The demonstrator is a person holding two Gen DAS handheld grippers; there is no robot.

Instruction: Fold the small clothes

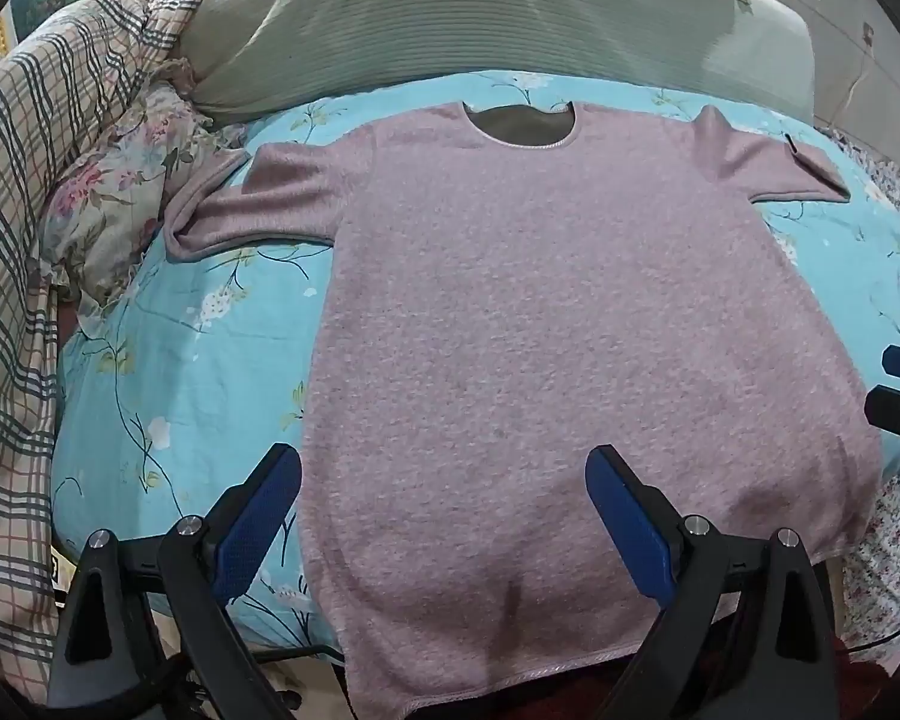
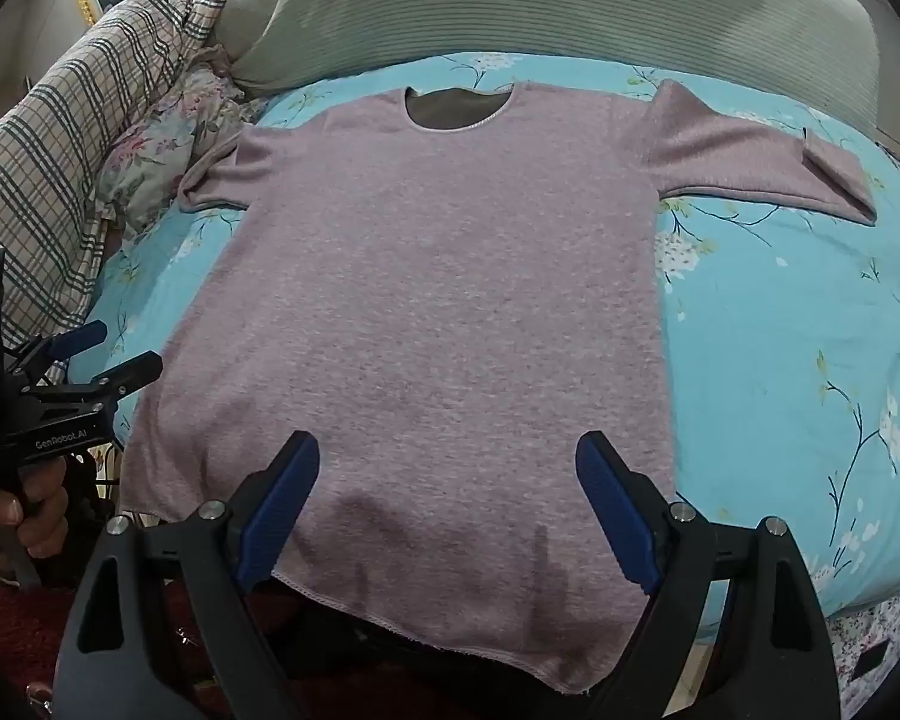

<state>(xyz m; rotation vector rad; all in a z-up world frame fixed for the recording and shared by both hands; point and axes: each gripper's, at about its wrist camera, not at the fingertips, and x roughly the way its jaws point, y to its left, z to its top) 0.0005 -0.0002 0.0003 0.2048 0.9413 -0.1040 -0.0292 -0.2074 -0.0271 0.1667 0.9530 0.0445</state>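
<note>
The bed fills most of both views, covered by a turquoise sheet printed with white blossoms and thin branches. A grey-green ribbed pillow lies across the far end of the bed. A plaid blanket is bunched along the left side, with a floral pillow beside it, wedged between the blanket and the sheet.

The sweater, pink and fuzzy, lies flat on the sheet, unfolded, front up. Its round neckline points toward the ribbed pillow. Both short sleeves are spread outward: the left sleeve reaches toward the floral pillow with its cuff slightly crumpled, and the right sleeve lies flat on the sheet. The hem hangs slightly over the near edge of the bed.

The left gripper hovers over the lower part of the sweater near its left edge. Its blue-padded fingers are spread wide apart and hold nothing.

The right gripper hovers over the lower part of the sweater, nearer its right edge. Its fingers are likewise spread wide apart, with no cloth between them.

In the right wrist view, the person's left hand grips the handle of the left gripper at the left border.
</note>
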